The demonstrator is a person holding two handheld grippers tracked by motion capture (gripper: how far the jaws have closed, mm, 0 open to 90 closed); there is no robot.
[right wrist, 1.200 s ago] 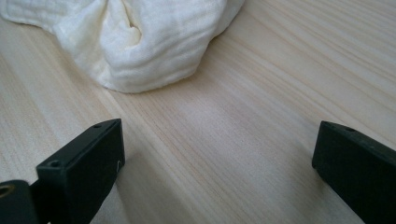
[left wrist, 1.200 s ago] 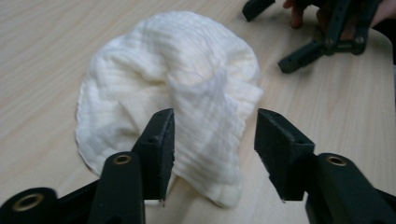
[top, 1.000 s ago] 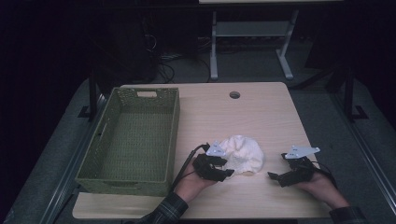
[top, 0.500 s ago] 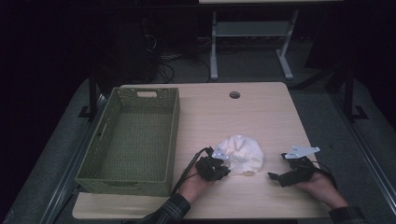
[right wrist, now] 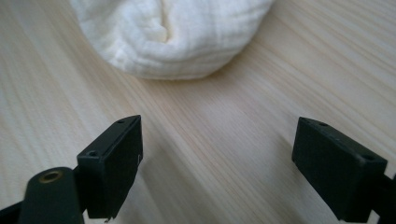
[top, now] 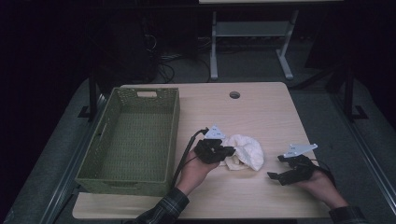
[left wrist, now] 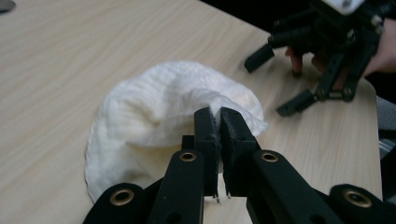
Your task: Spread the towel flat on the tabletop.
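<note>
Left gripper pinches the white cloth while the right one waits open beside it.

The left gripper (top: pixel 227 151) has its jaws closed tight on a fold of the cloth (top: pixel 243 151) (a crumpled white piece, seen close in the left gripper view (left wrist: pixel 159 107)), which lies on the near middle of the wooden table (top: pixel 261 112), just right of the green basket (top: pixel 130 135). The right gripper (top: pixel 276 167) sits near the table's near right edge, apart from the cloth; its jaws stand wide with only bare wood between them, having just been closing a little.
</note>
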